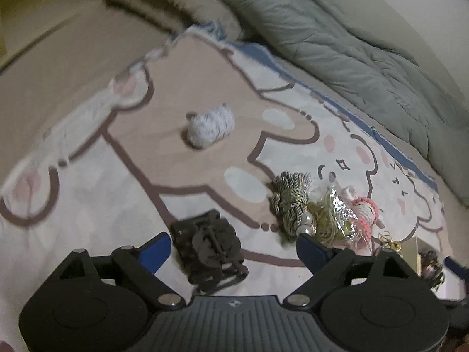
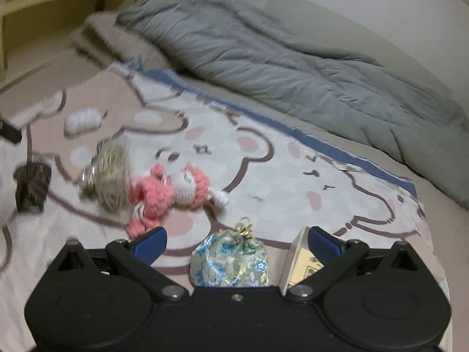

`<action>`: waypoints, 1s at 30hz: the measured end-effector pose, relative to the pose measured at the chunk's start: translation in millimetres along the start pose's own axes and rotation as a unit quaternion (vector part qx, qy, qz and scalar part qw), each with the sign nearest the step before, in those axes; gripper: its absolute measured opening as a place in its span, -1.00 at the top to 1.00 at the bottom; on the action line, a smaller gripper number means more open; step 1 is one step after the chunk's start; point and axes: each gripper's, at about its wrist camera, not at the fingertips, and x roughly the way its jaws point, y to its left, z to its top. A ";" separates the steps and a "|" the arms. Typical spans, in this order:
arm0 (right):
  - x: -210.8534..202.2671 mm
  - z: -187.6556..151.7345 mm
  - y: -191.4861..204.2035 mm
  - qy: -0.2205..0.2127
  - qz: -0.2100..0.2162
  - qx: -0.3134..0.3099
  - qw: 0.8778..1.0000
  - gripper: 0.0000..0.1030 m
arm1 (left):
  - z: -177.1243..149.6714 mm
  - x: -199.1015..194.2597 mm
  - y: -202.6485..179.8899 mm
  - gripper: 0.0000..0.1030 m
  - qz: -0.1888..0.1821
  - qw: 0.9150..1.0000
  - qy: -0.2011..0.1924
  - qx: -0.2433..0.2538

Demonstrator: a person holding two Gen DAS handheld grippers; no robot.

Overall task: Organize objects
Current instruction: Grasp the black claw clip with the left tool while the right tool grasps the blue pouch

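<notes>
Both grippers hovered open over small trinkets on the bed

The left gripper [image 1: 233,248] had its fingers spread wide around the dark tangled strap bundle [image 1: 209,253], holding nothing. The right gripper [image 2: 236,242] was likewise wide and empty, straddling the floral brocade drawstring pouch [image 2: 230,259] (probably the next pick), on the cartoon-bear printed blanket [image 2: 263,170].

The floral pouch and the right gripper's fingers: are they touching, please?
Apart. The right wrist view shows the floral pouch between the open right gripper, blanket visible on both sides.
</notes>
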 end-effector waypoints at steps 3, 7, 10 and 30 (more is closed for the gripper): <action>14.7 -4.1 7.8 0.023 0.000 -0.036 0.999 -1.00 | -0.5 7.8 4.0 -0.70 -0.004 1.000 0.013 -0.021; 37.6 -8.9 13.4 0.061 0.021 -0.085 0.994 -1.00 | -1.2 15.6 9.0 -0.62 -0.004 0.999 0.019 -0.049; 52.1 -8.3 14.6 0.084 0.030 -0.125 0.988 -1.00 | -1.6 20.4 14.4 -0.41 -0.003 0.997 0.020 -0.072; 122.5 5.1 4.6 0.218 0.124 -0.205 0.946 -0.95 | -2.1 45.5 16.9 -0.17 0.002 0.994 0.052 -0.101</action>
